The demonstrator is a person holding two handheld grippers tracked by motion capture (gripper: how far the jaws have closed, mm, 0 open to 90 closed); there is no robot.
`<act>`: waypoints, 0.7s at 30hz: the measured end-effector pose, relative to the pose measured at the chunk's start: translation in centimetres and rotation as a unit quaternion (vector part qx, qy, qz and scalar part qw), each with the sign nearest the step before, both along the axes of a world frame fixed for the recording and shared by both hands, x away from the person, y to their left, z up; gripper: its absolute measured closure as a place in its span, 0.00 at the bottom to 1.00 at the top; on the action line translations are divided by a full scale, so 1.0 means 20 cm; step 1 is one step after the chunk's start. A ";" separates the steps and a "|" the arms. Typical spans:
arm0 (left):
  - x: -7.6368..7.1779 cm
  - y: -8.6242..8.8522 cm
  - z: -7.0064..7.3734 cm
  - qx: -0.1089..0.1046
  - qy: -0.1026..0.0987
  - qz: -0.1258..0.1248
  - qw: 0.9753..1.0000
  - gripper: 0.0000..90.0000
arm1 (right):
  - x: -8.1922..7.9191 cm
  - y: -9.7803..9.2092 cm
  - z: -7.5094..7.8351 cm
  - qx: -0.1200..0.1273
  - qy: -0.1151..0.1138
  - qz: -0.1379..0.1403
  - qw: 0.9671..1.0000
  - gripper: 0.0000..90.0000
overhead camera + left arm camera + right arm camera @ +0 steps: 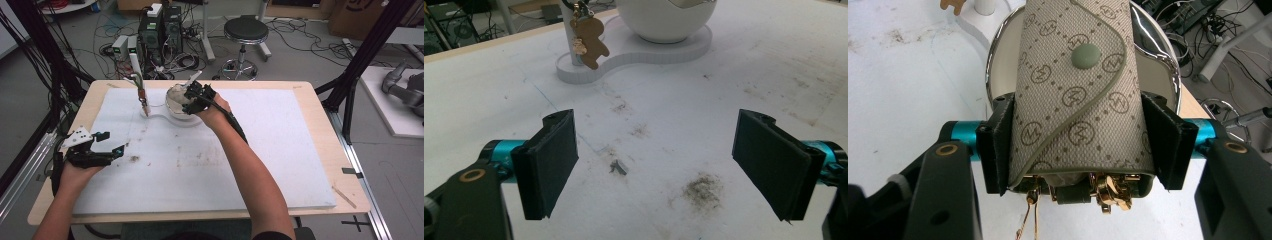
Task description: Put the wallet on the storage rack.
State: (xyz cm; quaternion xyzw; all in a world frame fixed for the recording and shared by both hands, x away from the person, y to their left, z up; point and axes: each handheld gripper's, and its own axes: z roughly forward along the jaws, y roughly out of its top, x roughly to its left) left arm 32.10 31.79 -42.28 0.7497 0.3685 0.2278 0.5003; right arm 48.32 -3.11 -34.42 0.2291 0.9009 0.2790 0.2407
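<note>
A beige monogrammed key pouch (1073,90) with a green snap button and gold clasps at its lower end sits between the jaws of my right gripper (1083,145), which is shut on it. The pouch hangs over a white bowl (998,55) with a shiny rim. From the high view, my right gripper (192,95) is at the bowl (172,109) near the table's far edge. The bowl stands on a white base (634,50) with a post, and a brown gingerbread charm (591,42) hangs on the post. My left gripper (112,142) is open, low over the mat at the left.
A white mat (280,150) covers most of the wooden table. It carries dirt smudges and a small grey scrap (618,166) between my left gripper's (669,170) jaws. A stool (245,30) and computer boxes (160,27) stand on the floor beyond the table.
</note>
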 end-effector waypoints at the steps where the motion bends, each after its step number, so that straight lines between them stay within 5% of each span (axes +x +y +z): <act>1: 0.00 0.00 0.00 0.001 0.000 0.001 1.000 0.20 | 0.00 0.01 0.00 -0.004 0.001 -0.001 1.000 0.42; 10: 0.00 0.01 0.00 0.000 0.000 0.001 1.000 0.20 | 0.04 0.06 -0.05 -0.045 0.005 -0.011 0.999 0.42; 21: 0.00 0.01 0.00 -0.002 0.001 0.003 1.000 0.20 | 0.08 0.08 -0.08 -0.048 0.009 -0.020 0.999 0.40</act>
